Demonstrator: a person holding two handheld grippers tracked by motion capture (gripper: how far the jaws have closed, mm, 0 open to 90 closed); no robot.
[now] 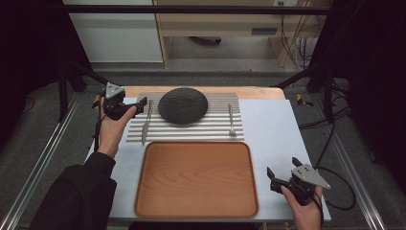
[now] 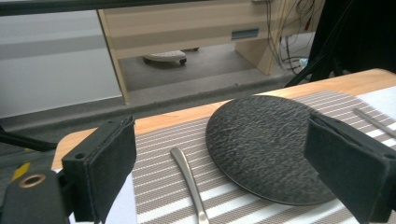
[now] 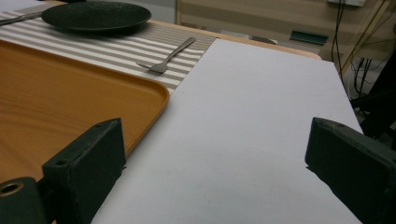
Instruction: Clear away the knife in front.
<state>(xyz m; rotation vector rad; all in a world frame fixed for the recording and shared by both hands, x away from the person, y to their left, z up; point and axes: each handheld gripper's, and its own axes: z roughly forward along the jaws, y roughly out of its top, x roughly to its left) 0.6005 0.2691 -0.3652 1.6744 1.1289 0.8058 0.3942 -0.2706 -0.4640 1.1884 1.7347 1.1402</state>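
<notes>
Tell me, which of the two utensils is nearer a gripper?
The knife, left of the plate: the left gripper hovers right beside it. The fork lies alone.

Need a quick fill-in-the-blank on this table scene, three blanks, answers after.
1. The dark plate sits on the striped ____.
2. The knife lies beside the plate, nearest the ____ gripper.
3. The wooden tray holds ____.
4. The right gripper has its jaws ____.

Missing words: placemat; left; nothing; open
</notes>
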